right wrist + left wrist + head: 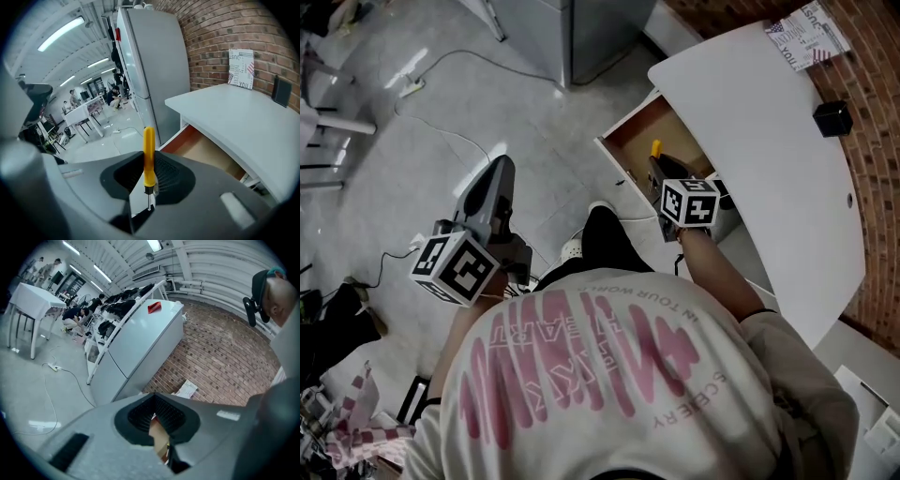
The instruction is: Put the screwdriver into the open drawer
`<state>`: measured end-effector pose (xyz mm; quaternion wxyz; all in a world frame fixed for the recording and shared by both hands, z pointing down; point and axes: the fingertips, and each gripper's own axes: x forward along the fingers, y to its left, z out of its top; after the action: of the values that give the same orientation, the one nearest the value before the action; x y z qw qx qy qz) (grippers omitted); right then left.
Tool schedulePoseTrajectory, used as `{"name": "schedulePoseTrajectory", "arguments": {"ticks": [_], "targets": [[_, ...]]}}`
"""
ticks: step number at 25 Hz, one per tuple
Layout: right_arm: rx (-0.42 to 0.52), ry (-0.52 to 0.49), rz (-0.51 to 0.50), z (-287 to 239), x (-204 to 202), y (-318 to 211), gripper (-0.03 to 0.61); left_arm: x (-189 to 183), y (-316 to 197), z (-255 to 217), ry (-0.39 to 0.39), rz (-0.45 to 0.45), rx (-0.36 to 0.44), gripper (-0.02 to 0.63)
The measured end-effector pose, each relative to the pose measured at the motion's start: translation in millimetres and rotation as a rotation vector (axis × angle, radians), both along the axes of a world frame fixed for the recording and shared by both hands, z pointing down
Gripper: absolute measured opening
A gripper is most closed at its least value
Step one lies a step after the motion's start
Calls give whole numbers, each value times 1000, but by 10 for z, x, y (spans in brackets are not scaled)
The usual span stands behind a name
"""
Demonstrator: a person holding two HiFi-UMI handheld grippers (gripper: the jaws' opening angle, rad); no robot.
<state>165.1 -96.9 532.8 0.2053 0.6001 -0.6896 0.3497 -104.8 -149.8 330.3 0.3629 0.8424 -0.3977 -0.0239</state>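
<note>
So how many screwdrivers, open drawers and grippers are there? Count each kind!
Screwdriver: 1
Open drawer: 1
Grippers: 2, the left gripper and the right gripper
Total: 4

walls: red brick wall [220, 352] | floor: pale grey glossy floor [441, 131], white power strip [411, 87] and its cable lying on it | furniture: white desk top [769, 159] against the brick; tall grey cabinet [140, 338] just beside it; white table [33, 298] well apart | light: ceiling strip lights [61, 33] lit, glare patches on the floor
</note>
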Motion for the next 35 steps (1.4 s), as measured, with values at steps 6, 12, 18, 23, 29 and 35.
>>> {"name": "schedulePoseTrajectory", "arguments": {"ticks": [6, 12, 18, 23, 29, 35], "targets": [[-110, 42, -92, 492, 84, -101, 80, 52, -165, 127, -44, -63, -50, 5], [-218, 62, -167, 952, 213, -136, 80, 2, -289, 188, -81, -155, -72, 5], [-310, 44, -227, 1296, 208, -140, 80, 16, -336, 314, -113, -208, -109, 5], [-409, 43, -285, 1596, 222, -62, 80, 62, -283, 447, -136, -243, -147, 5], [-485, 45, -354, 1854, 297, -15, 80, 43, -253, 640, -173, -292, -181, 5], [-563, 40, -370, 2029, 390, 23, 80, 28, -147, 779, -195, -331, -220, 5]]}}
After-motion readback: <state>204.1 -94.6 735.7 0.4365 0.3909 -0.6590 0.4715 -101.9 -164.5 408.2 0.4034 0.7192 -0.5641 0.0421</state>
